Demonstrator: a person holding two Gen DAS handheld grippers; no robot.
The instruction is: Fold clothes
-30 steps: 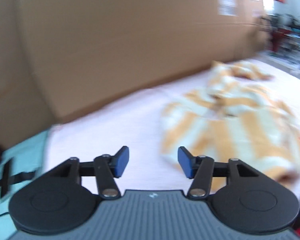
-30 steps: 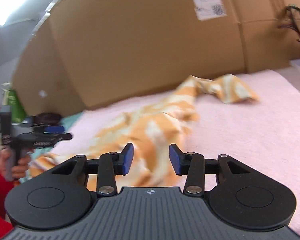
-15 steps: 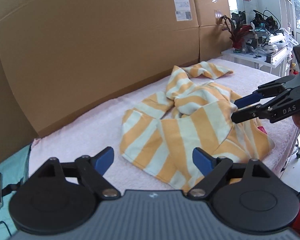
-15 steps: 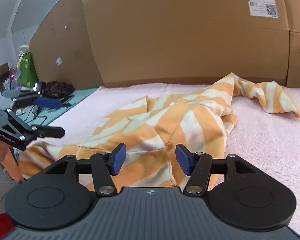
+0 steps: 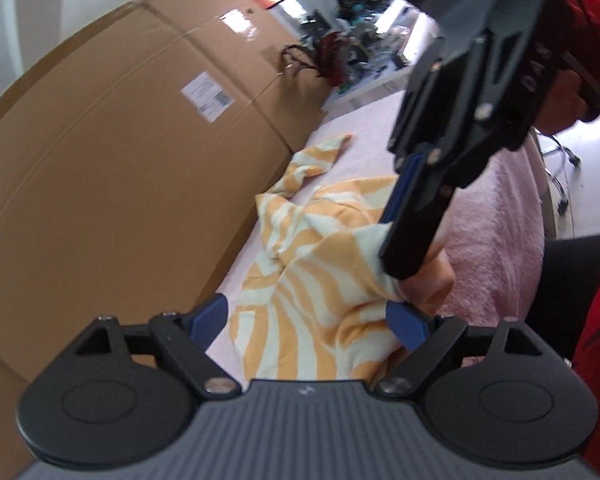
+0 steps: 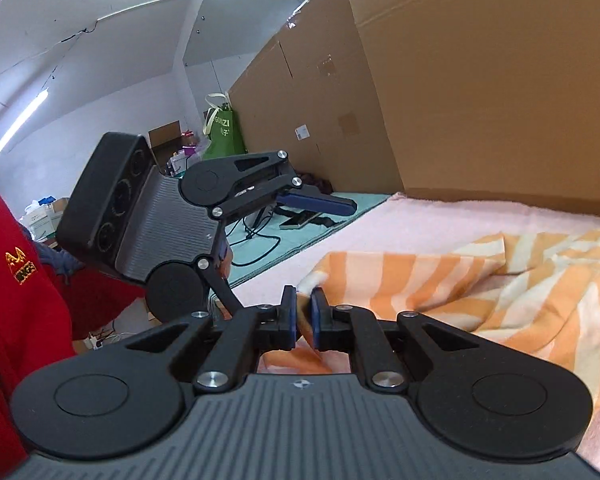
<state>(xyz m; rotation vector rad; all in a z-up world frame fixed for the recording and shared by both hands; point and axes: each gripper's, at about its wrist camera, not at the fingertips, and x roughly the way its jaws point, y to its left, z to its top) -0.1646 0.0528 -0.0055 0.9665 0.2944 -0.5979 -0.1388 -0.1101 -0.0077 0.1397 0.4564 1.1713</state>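
on the left a tall cardboard wall (image 5: 112, 184) runs along the far edge of the surface (image 5: 496, 236), which is covered in a pink fleecy cloth; one white label (image 5: 208, 97) is stuck on the cardboard. a narrow bare strip of pink lies between the wall's foot and the one garment (image 5: 312, 280), orange with cream stripes, which lies crumpled across the middle of the surface with one sleeve reaching away toward the far end. the left gripper (image 5: 308, 320) hovers at the garment's near hem with its jaws wide apart; cloth lies between the two blue pads, and i cannot tell whether either touches it. just to the right, the right gripper (image 5: 400, 264) comes down from above onto a raised corner of the garment, its jaws closing, nearly together, with a fold of the cloth pinched between the pads; the right wrist view shows that fold (image 6: 305, 296) between the pads at the garment's edge. a hand (image 5: 568, 104) in a red sleeve (image 5: 596, 8) holds that gripper. right of the garment the pink cover is bare out to the surface's right edge, where it drops off to the floor. at the far end a white table (image 5: 372, 80) is cluttered with cables. in the right wrist view a teal mat (image 6: 324, 220) adjoins the pink cover's other end, and one green bag (image 6: 224, 132) stands beyond it.
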